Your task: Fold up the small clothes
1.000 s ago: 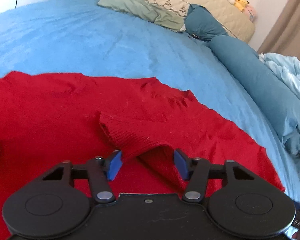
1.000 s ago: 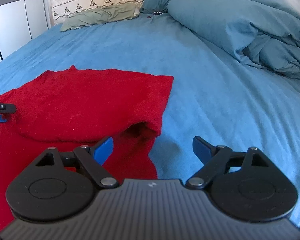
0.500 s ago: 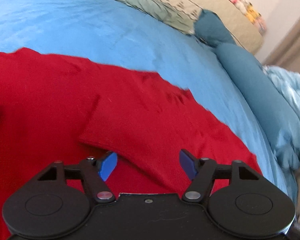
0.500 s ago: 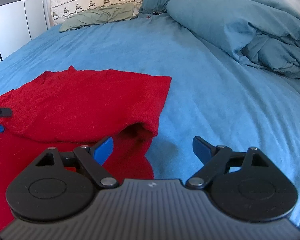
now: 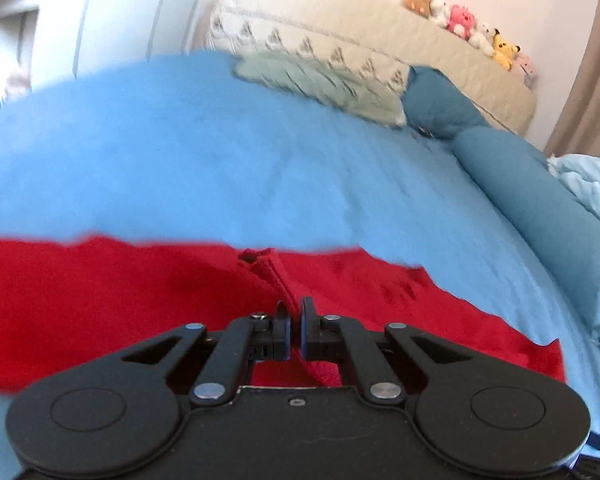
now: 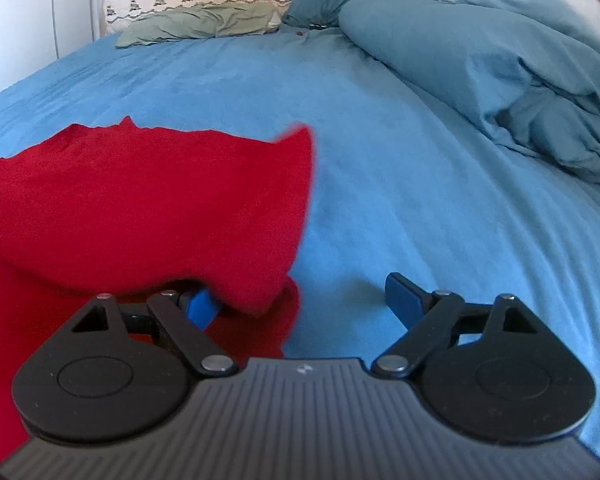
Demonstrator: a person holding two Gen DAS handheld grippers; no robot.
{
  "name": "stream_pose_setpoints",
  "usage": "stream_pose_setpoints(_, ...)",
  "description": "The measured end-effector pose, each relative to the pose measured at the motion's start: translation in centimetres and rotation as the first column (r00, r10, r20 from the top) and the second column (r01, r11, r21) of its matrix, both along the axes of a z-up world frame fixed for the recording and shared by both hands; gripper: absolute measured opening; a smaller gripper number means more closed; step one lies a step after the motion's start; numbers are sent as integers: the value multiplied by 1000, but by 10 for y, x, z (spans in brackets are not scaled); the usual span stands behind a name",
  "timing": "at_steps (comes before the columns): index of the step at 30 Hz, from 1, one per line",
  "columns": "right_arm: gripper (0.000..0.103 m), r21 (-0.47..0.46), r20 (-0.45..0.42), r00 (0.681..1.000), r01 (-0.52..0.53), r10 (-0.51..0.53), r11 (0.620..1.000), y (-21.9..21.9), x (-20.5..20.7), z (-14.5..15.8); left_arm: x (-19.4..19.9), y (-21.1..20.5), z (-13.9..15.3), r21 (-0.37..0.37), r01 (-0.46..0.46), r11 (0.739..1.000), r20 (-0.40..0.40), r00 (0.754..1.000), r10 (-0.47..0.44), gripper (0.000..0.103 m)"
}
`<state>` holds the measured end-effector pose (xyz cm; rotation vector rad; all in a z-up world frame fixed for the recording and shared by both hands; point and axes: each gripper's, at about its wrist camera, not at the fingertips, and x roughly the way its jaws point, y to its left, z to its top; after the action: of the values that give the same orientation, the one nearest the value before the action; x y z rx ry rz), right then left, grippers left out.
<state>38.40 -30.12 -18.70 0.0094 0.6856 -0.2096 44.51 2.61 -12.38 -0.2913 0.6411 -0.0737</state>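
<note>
The left hand-held gripper (image 5: 294, 330) has closed on the red garment (image 5: 140, 304).

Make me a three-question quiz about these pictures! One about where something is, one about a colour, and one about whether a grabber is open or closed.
1. Where do the stuffed toys sit?
A. on top of the headboard
B. on the red garment
C. on the floor

2. What colour is the garment being folded?
A. green
B. red
C. white

3. How is the left gripper right now?
A. wide open
B. out of sight
C. shut on the garment

Answers: 1 A, the toys line the top of the beige headboard. 2 B, the cloth on the blue sheet is red. 3 C, its blue pads are nearly touching, pinching a red fold, while the right gripper is open.
</note>
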Motion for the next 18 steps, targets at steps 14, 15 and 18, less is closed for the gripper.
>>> stream_pose_setpoints(14,102,44,-21,997,81,-80,996,-32,-8,-6,-23,54,-51,-3,13,1000,-62,998,-13,10)
stream_pose_setpoints(15,102,42,-23,997,78,-78,996,-32,-8,-6,-25,56,-50,12,9,1000,-66,998,-8,11)
stream_pose_setpoints(18,102,37,-47,997,62,-61,997,-32,-7,-2,-32,58,-40,99,-14,995,-91,996,24,18)
